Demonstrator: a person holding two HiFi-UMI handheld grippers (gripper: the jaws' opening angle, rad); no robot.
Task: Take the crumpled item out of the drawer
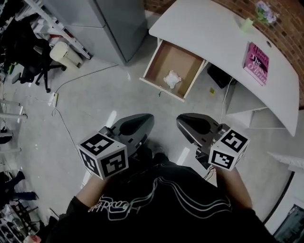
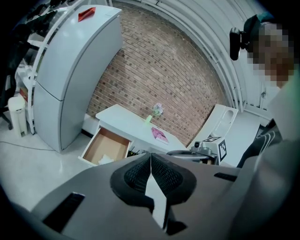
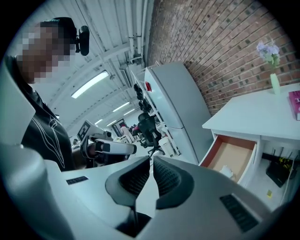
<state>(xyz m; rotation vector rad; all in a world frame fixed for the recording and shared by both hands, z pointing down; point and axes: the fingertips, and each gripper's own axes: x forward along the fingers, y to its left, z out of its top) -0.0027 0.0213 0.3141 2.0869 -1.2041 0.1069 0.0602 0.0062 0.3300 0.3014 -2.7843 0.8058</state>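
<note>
A crumpled white item [image 1: 172,79] lies inside the open drawer [image 1: 153,60] of the white desk [image 1: 209,28]. It also shows as a pale lump [image 2: 105,160] in the left gripper view and as a pale lump [image 3: 227,172] in the right gripper view. Both grippers hang close to the person's body, well short of the drawer. My left gripper [image 1: 142,126] is shut and empty, its tips meeting [image 2: 151,154]. My right gripper [image 1: 186,124] is shut and empty too, its tips together [image 3: 151,159].
A pink book [image 1: 257,62] and a small vase of flowers [image 1: 262,12] sit on the desk. A tall grey cabinet [image 1: 102,23] stands left of the drawer. A cable [image 1: 78,78] runs across the floor, and an office chair [image 1: 38,71] is at the far left.
</note>
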